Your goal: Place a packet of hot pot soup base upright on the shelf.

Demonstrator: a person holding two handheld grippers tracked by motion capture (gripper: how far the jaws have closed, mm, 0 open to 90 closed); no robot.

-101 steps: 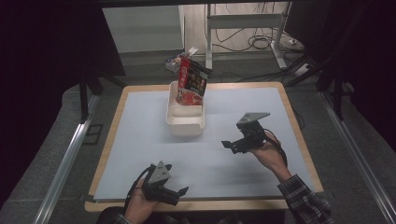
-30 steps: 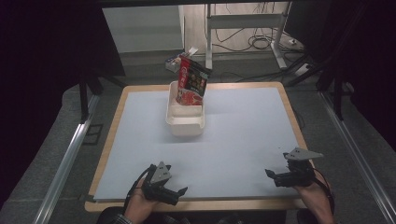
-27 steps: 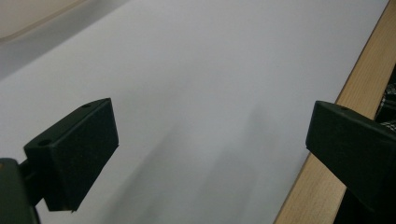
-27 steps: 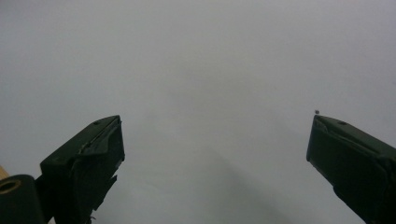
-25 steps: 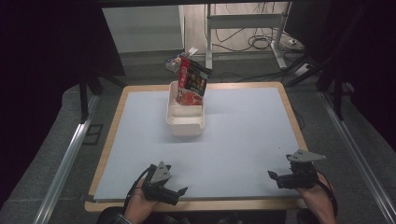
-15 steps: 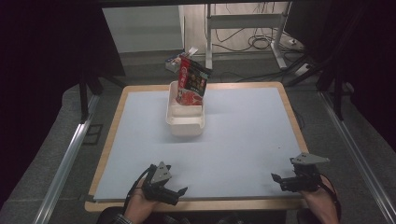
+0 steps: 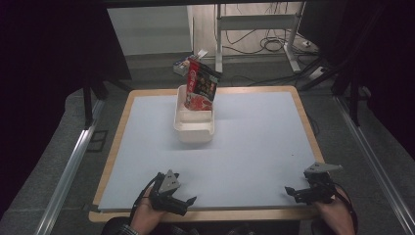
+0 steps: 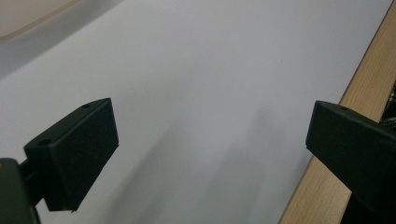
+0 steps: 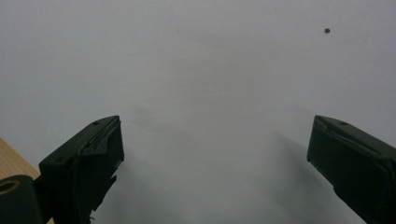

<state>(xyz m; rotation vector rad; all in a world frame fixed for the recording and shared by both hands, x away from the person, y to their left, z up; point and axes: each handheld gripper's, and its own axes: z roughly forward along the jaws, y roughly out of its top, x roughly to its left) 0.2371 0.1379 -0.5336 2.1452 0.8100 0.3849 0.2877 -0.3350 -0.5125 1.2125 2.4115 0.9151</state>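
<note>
Well ahead of both tongs, toward the far side of the desk (image 7: 254, 147), the white tray (image 7: 194, 128) sat with the red snack packet (image 7: 200, 89) standing in its far end. The left tongs (image 7: 183, 204) and right tongs (image 7: 296, 193) rested at the near edge, each spread wide and holding nothing. Parking them well seemed to mean laying them flat, jaws apart and clear of the tray.
</note>
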